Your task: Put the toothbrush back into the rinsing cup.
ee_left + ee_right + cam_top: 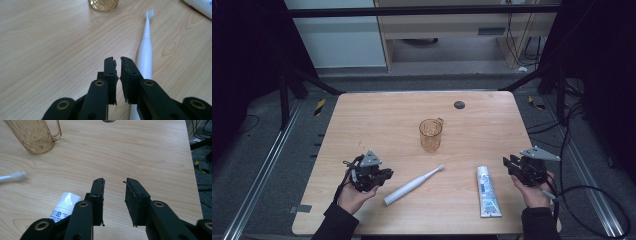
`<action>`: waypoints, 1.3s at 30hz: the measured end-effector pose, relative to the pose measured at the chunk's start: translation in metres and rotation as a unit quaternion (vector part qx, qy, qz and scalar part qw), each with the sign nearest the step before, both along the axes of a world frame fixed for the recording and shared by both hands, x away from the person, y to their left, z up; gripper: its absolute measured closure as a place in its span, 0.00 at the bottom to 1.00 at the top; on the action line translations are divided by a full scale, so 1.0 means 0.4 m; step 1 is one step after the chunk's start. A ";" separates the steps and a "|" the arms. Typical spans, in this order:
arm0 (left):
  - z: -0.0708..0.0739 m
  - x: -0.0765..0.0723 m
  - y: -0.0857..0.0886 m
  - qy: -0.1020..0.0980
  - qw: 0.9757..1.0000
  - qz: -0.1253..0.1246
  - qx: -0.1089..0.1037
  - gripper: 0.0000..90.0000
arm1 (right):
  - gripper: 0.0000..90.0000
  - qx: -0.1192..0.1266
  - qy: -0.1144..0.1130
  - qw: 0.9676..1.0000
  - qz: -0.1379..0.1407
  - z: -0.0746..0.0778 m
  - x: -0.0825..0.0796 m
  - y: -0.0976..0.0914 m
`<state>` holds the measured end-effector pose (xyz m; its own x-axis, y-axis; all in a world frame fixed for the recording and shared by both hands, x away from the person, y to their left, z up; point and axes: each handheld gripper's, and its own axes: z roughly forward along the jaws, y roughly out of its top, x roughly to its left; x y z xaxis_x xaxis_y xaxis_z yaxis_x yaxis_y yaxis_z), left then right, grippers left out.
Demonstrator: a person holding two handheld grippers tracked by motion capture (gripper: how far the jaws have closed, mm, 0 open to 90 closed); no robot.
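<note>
Lying on the wooden table near its front edge, the white electric toothbrush runs slantwise between the two grippers, its bristle end toward the amber cup at the table's middle. The left gripper, held in a hand by the front left corner, sits just beside the handle end of the toothbrush without touching it; in the left gripper view its jaws stand only a narrow slit apart, with nothing between them, and the handle passes close by the right jaw, its lower end cut off behind that jaw. The right gripper, held near the table's right edge, hangs released, its jaws clearly parted over bare wood and grasping nothing. The toothpaste tube lies just beside it, toward the front edge; in the right gripper view the left jaw hides most of the tube, and the printing on it is too small to read.
</note>
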<state>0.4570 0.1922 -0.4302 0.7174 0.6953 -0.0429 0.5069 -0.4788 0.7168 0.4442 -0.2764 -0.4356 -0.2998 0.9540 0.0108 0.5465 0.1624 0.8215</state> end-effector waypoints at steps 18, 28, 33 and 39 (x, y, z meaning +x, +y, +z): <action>0.057 0.049 -0.074 -0.010 0.999 -0.035 0.002 0.65 | 0.59 -0.004 -0.001 1.000 -0.007 0.001 0.009 -0.009; 0.042 0.072 -0.140 -0.001 0.997 -0.071 0.035 0.52 | 0.54 -0.008 0.010 1.000 -0.009 -0.004 0.018 -0.010; 0.034 0.076 -0.162 0.008 0.995 -0.082 0.052 0.48 | 0.54 -0.009 0.011 1.000 -0.010 -0.002 0.018 -0.010; 0.021 0.081 -0.190 0.022 0.993 -0.091 0.072 0.44 | 0.53 -0.017 0.012 1.000 -0.010 -0.002 0.019 -0.011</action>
